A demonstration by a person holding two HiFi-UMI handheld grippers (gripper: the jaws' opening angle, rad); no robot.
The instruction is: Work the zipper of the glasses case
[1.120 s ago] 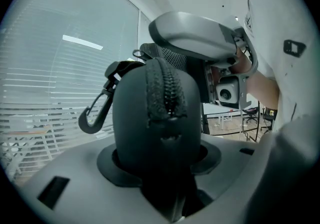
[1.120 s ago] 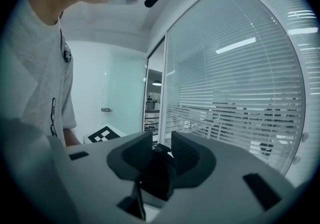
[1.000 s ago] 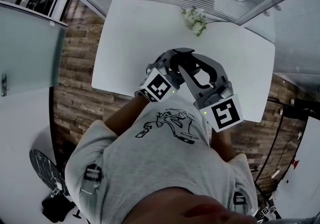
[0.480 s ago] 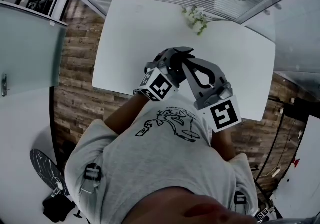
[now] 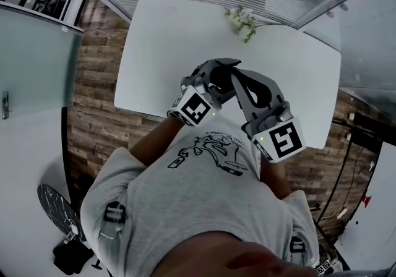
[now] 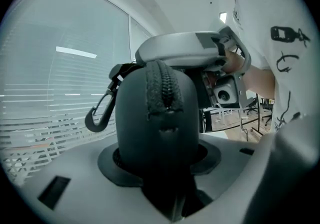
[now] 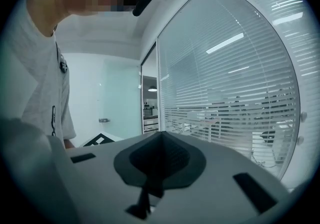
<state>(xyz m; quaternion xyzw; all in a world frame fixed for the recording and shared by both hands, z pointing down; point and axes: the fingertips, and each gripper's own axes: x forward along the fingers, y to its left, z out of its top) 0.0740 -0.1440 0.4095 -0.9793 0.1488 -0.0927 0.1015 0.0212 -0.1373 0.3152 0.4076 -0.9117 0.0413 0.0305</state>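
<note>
We see the glasses case (image 6: 155,118) end-on as a dark grey, rounded shell; a carabiner clip (image 6: 102,110) hangs at its left side, and the zipper (image 6: 162,88) runs up the middle of its end; the case is in the air above the white table (image 5: 167,34), just in front of our chest.

Our left gripper (image 6: 159,160) points nearly level, its jaws clamped on the near end of the case with a pad pressing on either side; its marker cube (image 5: 197,107) faces upward. To the right, our right gripper (image 7: 161,143) reaches over the top of the case, also about level; its jaws have just been closing and now stand pressed together; we cannot tell whether the zipper's pull is nipped between them.

At the left we see wood-plank floor (image 5: 93,84) beside the table; a sprig of pale flowers (image 5: 242,24) lies near the table's far edge; slatted blinds (image 7: 235,93) cover the glass wall at the right.
</note>
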